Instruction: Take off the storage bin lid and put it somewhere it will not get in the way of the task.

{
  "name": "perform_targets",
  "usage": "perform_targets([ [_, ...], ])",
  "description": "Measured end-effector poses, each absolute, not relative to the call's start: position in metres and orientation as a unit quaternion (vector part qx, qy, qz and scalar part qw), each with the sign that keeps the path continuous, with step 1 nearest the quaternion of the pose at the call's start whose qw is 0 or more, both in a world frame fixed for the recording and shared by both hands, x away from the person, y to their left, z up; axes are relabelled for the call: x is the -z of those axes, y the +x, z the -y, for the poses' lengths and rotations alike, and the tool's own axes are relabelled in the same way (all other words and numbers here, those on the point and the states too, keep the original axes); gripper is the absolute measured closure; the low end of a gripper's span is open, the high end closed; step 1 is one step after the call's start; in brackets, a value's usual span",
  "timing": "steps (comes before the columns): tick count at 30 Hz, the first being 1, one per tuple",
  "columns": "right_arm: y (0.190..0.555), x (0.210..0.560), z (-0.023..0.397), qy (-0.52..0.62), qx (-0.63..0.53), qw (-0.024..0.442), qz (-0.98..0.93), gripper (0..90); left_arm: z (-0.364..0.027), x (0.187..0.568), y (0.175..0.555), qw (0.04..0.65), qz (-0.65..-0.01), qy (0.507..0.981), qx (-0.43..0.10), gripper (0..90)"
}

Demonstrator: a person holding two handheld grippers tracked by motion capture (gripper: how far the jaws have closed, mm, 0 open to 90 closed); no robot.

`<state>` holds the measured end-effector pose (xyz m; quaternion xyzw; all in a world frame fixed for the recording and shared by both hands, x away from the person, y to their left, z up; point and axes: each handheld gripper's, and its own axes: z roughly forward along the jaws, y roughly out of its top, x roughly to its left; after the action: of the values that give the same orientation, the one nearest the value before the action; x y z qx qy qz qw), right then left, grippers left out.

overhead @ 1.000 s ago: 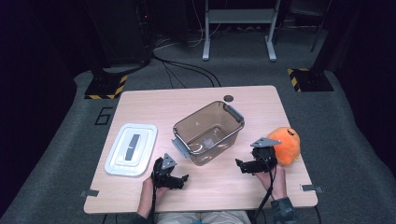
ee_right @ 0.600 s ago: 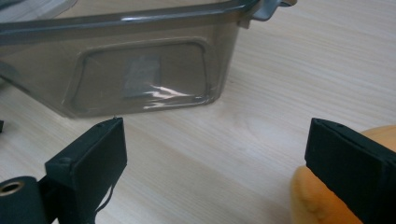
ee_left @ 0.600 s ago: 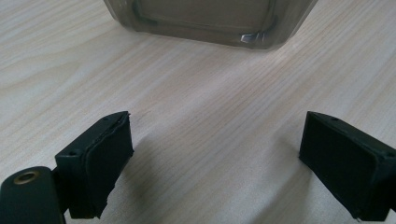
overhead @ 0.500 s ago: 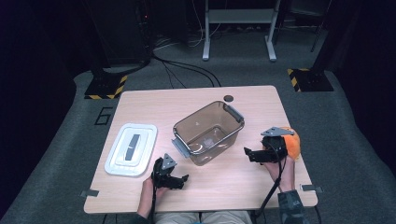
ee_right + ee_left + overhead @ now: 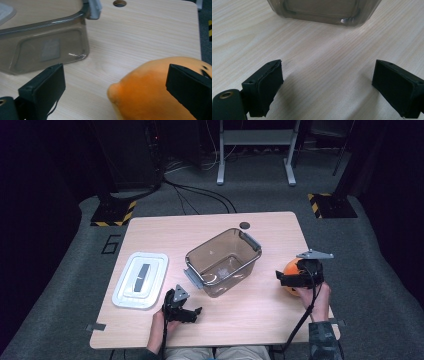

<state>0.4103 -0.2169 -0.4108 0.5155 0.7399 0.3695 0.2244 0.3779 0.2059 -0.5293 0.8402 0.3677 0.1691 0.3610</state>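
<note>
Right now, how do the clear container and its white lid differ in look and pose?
The container is deep, see-through smoky brown and stands open at mid-table, turned at an angle; the lid is flat, opaque white and lies to the container's left, apart from it. The container has grey latches; the lid has a grey centre strip. Both rest on the table.

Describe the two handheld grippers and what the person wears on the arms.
Both grippers, left gripper and right gripper, are black, each with two flat, blocky black jaws. Each carries a grey three-cornered plate on top and trails a black cable back toward the person. The right forearm wears a dark patterned sleeve.
</note>
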Motion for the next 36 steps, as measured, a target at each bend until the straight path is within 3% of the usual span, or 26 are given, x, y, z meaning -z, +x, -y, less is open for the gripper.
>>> perform_targets([
  [14,0.416,0.421,0.262,0.607,-0.352,0.224,-0.676,3.8,-0.206,0.53,0.378,0.36,-0.369,0.839,-0.172,9.3],
  [19,0.423,0.434,0.269,0.63,-0.342,0.215,-0.664,10.4,-0.206,0.529,0.379,0.359,-0.367,0.841,-0.168,9.3],
  [24,0.427,0.443,0.269,0.639,-0.348,0.201,-0.656,22.6,-0.206,0.53,0.378,0.361,-0.369,0.839,-0.172,9.3],
  [31,0.429,0.449,0.26,0.631,-0.348,0.201,-0.664,55.2,-0.206,0.53,0.378,0.36,-0.369,0.839,-0.173,9.3],
  [36,0.425,0.447,0.258,0.608,-0.358,0.212,-0.676,64.0,-0.206,0.53,0.378,0.36,-0.369,0.839,-0.173,9.3],
])
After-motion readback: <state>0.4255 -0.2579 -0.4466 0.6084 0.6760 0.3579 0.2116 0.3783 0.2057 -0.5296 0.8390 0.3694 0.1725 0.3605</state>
